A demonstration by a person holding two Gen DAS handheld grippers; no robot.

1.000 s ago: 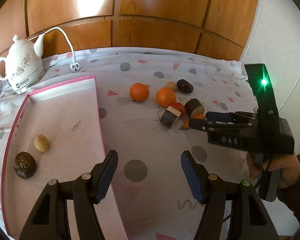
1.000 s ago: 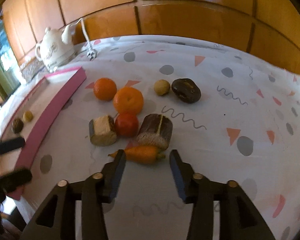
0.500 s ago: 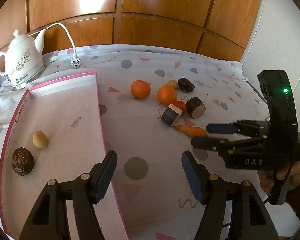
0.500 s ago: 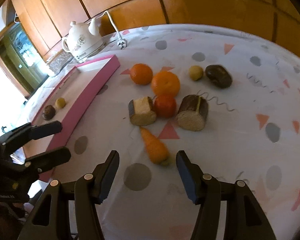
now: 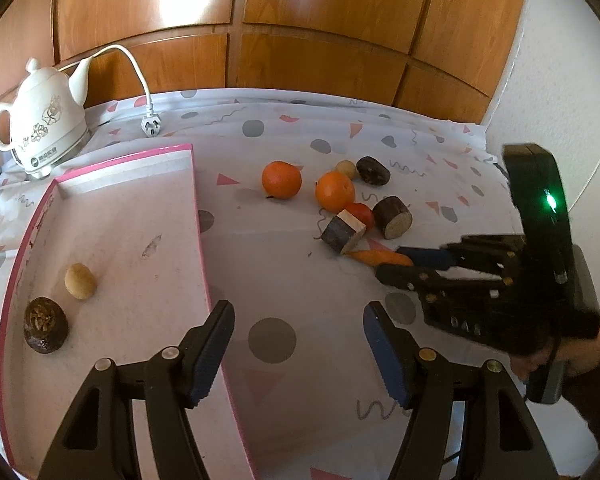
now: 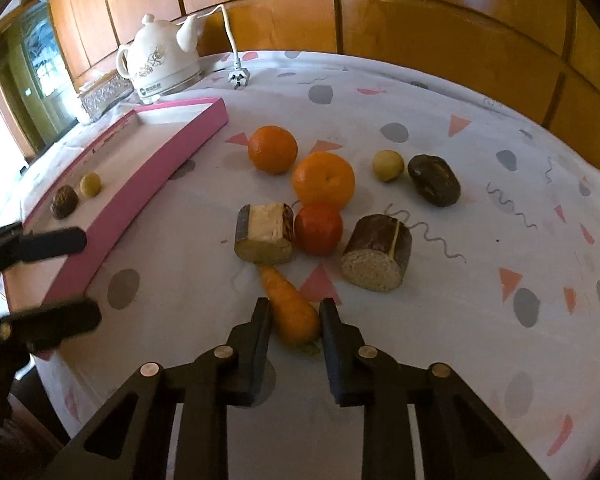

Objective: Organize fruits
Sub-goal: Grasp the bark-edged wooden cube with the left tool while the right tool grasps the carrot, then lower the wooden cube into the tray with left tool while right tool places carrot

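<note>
A pink tray holds a small yellow fruit and a dark brown fruit. On the cloth lie two oranges, a red fruit, two cut brown pieces, a yellow ball, a dark fruit and a carrot. My right gripper has closed on the carrot's thick end. My left gripper is open and empty above the tray's right edge.
A white kettle with its cord and plug stands at the back left. A patterned box sits beside it. Wooden panels back the table. The table's near edge is close to my grippers.
My right gripper has moved forward over the carrot and its jaws have narrowed around it. My left gripper has stayed open in place.
</note>
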